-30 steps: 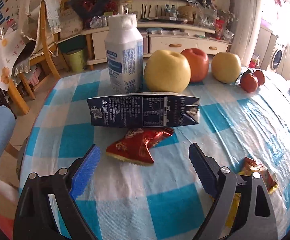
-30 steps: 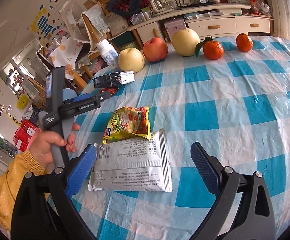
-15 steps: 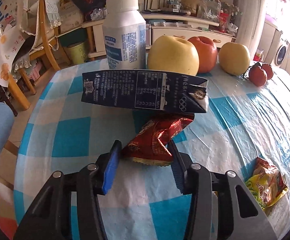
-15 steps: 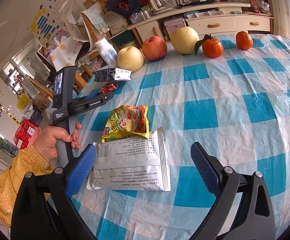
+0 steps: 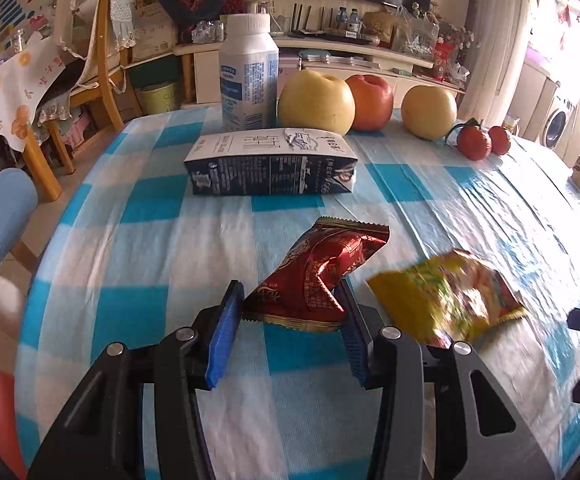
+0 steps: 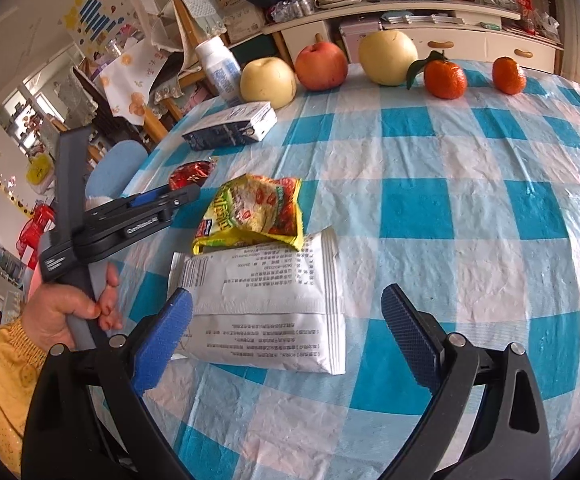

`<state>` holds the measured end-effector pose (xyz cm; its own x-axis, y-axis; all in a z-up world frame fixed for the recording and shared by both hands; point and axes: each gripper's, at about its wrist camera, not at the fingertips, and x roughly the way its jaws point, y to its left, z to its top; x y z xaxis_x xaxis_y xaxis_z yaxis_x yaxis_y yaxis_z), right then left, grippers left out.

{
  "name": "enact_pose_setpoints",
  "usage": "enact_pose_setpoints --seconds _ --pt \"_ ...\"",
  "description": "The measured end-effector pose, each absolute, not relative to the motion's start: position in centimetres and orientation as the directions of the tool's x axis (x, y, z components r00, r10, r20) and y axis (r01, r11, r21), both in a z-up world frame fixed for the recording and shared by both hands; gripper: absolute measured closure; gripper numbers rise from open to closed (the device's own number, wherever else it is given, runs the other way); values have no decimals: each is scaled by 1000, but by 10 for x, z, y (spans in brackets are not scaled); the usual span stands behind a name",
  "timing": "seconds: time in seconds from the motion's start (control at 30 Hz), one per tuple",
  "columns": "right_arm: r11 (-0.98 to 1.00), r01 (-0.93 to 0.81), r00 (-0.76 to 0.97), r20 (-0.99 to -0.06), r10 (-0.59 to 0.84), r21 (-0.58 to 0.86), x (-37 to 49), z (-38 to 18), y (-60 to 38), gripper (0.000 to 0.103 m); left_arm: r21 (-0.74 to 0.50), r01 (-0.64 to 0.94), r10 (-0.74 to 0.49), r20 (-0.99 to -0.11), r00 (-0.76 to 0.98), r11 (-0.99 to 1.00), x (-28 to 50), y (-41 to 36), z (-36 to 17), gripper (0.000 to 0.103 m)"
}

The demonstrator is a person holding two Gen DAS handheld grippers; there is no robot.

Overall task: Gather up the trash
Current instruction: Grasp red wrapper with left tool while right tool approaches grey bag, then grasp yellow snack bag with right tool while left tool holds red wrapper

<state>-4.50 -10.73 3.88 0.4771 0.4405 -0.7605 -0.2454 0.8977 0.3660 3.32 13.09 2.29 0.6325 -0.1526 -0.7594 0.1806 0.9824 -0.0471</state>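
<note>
Left wrist view: left gripper (image 5: 292,316), jaws clamped on the red wrapper (image 5: 318,276) at its near end, holding it above the table (image 5: 137,280); carton (image 5: 269,166) at 12 o'clock, yellow packet (image 5: 446,294) at 3 o'clock. Right wrist view: right gripper (image 6: 285,340), jaws spread wide and empty, straddling the white pouch (image 6: 265,308), apparently ready to pinch it; the yellow packet overlaps the pouch's far edge at 12 o'clock.
</note>
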Motion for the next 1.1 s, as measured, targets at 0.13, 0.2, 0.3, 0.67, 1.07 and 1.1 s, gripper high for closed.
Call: enact_pose_setpoints --seconds 0.13,0.2,0.3,0.67,1.07,1.1 --pt "901 -262 448 -783 430 345 -46 33 -99 7 -64 172 -162 -746 646 983 7 135 33 55" --pt "899 -270 433 -791 432 343 -47 30 -96 7 -75 163 -165 -735 658 984 -6 139 39 55" --pt "893 -284 399 -804 441 348 -50 25 -91 7 -73 142 -151 -718 680 987 -23 148 48 55" --pt "761 -440 258 -745 616 477 -89 32 -56 7 -121 72 -135 -668 732 990 -53 184 66 55" --pt "788 -475 392 -708 588 391 -85 56 -68 8 -192 45 -163 -658 735 980 -55 208 64 55" --pt "820 -437 434 -711 553 370 -76 56 -75 10 -197 47 -167 -655 737 979 -55 208 64 55"
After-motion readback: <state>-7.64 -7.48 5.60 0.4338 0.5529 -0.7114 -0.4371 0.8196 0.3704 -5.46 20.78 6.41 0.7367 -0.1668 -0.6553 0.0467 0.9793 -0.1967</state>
